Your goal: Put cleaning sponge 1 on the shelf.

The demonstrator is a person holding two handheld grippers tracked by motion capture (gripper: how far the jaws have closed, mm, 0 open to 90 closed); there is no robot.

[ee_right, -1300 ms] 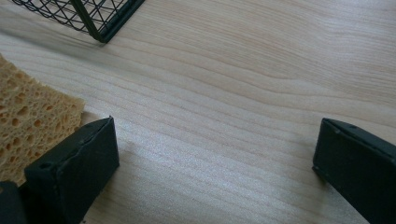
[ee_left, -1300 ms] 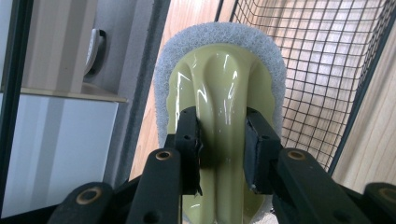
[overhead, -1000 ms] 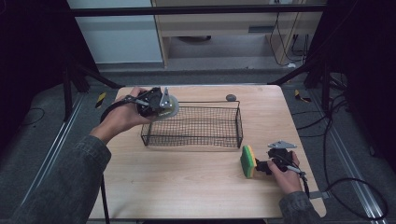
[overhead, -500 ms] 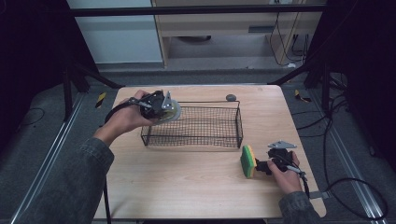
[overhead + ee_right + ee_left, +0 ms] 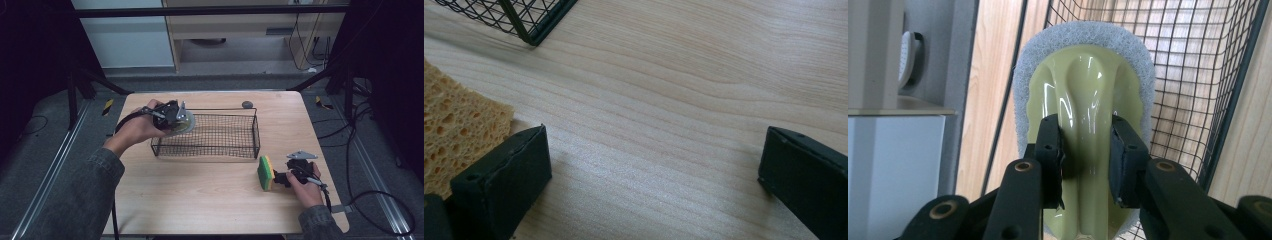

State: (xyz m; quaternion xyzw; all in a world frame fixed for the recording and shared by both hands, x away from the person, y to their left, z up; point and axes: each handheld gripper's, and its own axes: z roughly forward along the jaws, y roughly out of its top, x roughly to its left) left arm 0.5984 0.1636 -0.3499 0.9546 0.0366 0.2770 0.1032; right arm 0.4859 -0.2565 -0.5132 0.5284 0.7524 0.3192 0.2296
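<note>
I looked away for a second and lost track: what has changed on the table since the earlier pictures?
The left gripper, shut on the handled scrubber, has sunk a little toward the left end of the wire basket and now sits at its rim. The grip itself is unchanged. The right gripper stayed put with open fingers beside the sponge, which has not moved; nor has the basket.

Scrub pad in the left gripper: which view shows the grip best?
The left gripper view: the left gripper jaws pinch the scrub pad handle ridge, seen close. The high view shows it small over the basket corner.
</note>
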